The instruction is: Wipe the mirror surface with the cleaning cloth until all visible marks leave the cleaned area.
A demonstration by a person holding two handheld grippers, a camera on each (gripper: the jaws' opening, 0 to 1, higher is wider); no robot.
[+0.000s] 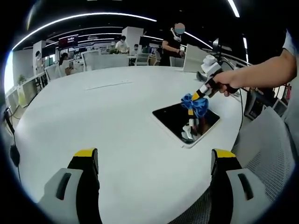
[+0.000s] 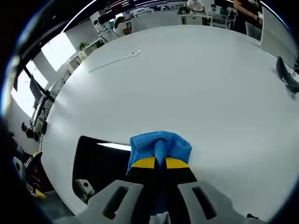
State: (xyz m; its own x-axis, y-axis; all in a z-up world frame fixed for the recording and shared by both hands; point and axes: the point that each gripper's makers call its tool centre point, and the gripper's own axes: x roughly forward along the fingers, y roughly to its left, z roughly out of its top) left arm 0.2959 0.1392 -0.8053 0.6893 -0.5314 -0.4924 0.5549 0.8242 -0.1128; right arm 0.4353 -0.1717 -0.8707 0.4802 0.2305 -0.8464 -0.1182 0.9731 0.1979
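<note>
No brand, label or writing can be read on any of the things; a dark screen [image 1: 68, 41] hangs far back in the office, its text too small to make out. The mirror [image 1: 174, 120] lies flat on the white tabletop [image 1: 107, 121], near the edge closest to the person, dark and glossy with a pale rim. In the left gripper view the right tongs [image 1: 195, 97], held in a hand [image 1: 227, 86], come in from the right and press a bunched blue cloth [image 1: 196, 104] down on the mirror's far right part; their reflection shows in the glass under it. The left tongs [image 1: 154, 158] stand released, the two yellow-tipped jaws wide apart with bare tabletop between them, well short of the mirror and to its left. In the right gripper view the right tongs [image 2: 160, 163] are clenched on the cloth [image 2: 161, 144], which bulges out past the yellow tips; the mirror [image 2: 100, 168] lies under and to the left of them, a bright strip of light reflected along its upper edge. A thin pale strip [image 2: 115, 60] lies far across the tabletop [image 2: 196, 79]. People sit and stand at desks beyond.
</note>
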